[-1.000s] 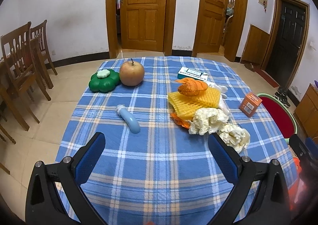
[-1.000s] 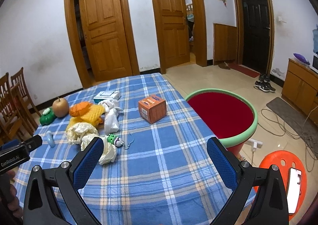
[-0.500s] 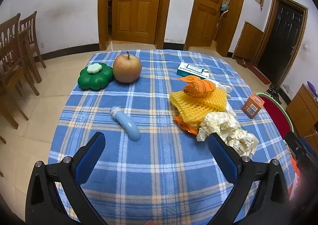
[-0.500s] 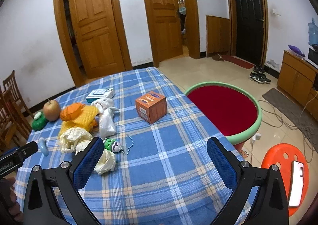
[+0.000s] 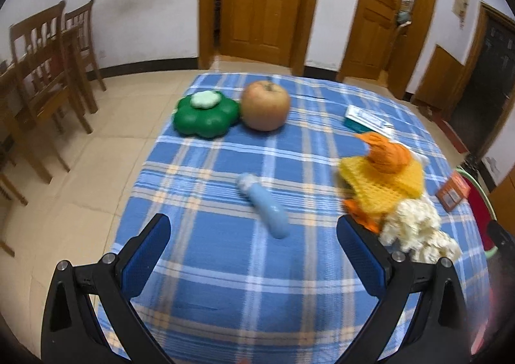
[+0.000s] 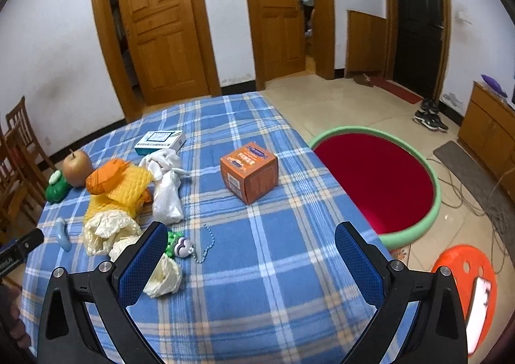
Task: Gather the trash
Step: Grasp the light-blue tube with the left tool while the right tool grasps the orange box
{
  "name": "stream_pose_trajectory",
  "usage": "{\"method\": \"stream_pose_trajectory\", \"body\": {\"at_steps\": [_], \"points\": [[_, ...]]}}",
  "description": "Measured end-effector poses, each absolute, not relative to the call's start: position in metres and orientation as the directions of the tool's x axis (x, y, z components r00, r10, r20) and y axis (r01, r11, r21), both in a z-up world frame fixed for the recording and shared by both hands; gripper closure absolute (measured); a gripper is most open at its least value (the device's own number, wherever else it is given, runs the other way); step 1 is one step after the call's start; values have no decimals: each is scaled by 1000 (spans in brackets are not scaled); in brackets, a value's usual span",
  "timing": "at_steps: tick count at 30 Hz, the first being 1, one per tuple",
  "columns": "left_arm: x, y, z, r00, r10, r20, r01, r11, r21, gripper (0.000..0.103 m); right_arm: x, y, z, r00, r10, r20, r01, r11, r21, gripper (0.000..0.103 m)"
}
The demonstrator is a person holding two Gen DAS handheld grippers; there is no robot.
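Diagonally, blue tube (image 5: 262, 209), capped end away, left tongs (image 5: 254, 237) spread.

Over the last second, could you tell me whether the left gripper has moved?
Yes. The left gripper has moved forward over the table: the apple looms larger in its view.

My left tool (image 5: 254, 228) hangs above the table, its blue-padded fingers (image 5: 146, 254) spread wide with nothing between them. My right tool (image 6: 248, 237) hovers the same way, fingers (image 6: 359, 262) wide apart and empty. At the right view's lower left edge, my hand (image 6: 14, 325) grips the left tool's handle.
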State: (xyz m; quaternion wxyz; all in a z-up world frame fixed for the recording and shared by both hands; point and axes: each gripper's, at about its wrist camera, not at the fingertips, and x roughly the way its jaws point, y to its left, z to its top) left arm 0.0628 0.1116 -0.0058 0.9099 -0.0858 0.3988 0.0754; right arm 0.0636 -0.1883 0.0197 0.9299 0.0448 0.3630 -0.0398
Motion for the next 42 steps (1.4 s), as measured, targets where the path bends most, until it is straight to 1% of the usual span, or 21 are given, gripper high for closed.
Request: {"method": "stream_pose_trajectory", "body": {"at_steps": [4, 6, 8, 10, 13, 16, 18, 20, 22, 24, 26, 28, 29, 31, 38, 39, 40, 42], "points": [[66, 121, -11, 648, 121, -752, -281, 956, -89, 2, 81, -193, 19, 724, -38, -688, 70, 997, 19, 0], [68, 120, -12, 643, 123, -756, -294, 951, -95, 5, 94, -197, 17, 719, -28, -695, 37, 999, -2, 0], [71, 117, -15, 635, 110, -765, -297, 948, -110, 7, 105, -198, 14, 710, -18, -704, 4, 1000, -21, 0], [75, 112, -18, 622, 73, -780, -288, 947, -141, 11, 114, -201, 11, 702, -3, -712, -22, 999, -26, 0], [83, 101, -21, 614, 54, -787, -264, 954, -141, 17, 126, -202, 6, 694, 13, -719, -50, 998, -30, 0], [93, 91, -23, 606, 36, -795, -239, 961, -138, 27, 137, -207, 1, 694, 18, -720, -53, 998, -27, 0], [99, 89, -25, 597, 28, -802, -232, 963, -139, 38, 146, -210, -2, 686, 26, -727, -57, 998, -17, 0], [105, 89, -29, 585, 15, -811, -232, 961, -149, 47, 152, -211, -5, 675, 31, -737, -57, 998, -10, 1], [109, 89, -33, 573, 12, -819, -237, 960, -151, 51, 156, -211, -8, 669, 42, -742, -66, 998, -3, 2], [111, 91, -37, 563, 11, -827, -245, 957, -154, 59, 160, -210, -10, 666, 54, -744, -77, 997, 3, 2], [112, 92, -41, 561, 1, -828, -246, 955, -165, 64, 164, -209, -12, 658, 67, -750, -88, 996, 12, 9], [113, 92, -45, 557, -5, -831, -242, 956, -168, 65, 166, -209, -15, 648, 73, -758, -94, 995, 16, 21], [114, 92, -46, 555, -7, -832, -240, 956, -168, 65, 168, -208, -17, 639, 80, -765, -99, 995, 22, 25], [114, 92, -47, 562, 0, -827, -239, 957, -163, 65, 171, -207, -22, 623, 94, -776, -108, 994, 34, 40], [118, 94, -48, 564, 13, -825, -254, 954, -159, 65, 165, -207, -23, 633, 132, -763, -120, 990, 72, 43], [117, 96, -48, 569, 15, -822, -263, 951, -164, 72, 163, -207, -22, 638, 135, -758, -119, 990, 77, 43], [118, 96, -48, 570, 24, -822, -273, 948, -162, 76, 161, -208, -21, 642, 136, -755, -116, 990, 79, 43], [118, 99, -48, 576, 14, -818, -273, 946, -176, 81, 154, -211, -16, 655, 137, -743, -107, 990, 89, 43]]}}
